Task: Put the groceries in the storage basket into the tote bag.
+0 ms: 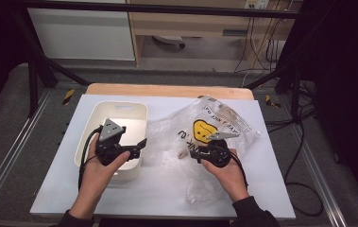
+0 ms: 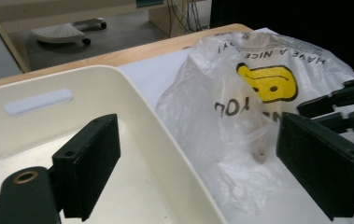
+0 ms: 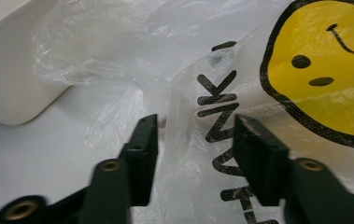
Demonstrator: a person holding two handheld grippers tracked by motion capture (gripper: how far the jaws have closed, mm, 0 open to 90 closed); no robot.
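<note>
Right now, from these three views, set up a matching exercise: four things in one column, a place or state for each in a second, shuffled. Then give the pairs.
Things
1. white bin
2. plastic bag
3. left gripper
4. right gripper

Places or states
A. crumpled, printed with a yellow smiley face
B. jaws apart around a fold of clear plastic
C. empty, on the left of the white sheet
D. open, held over the bin's near corner

Pairs: 1-C, 2-A, 3-D, 4-B
</note>
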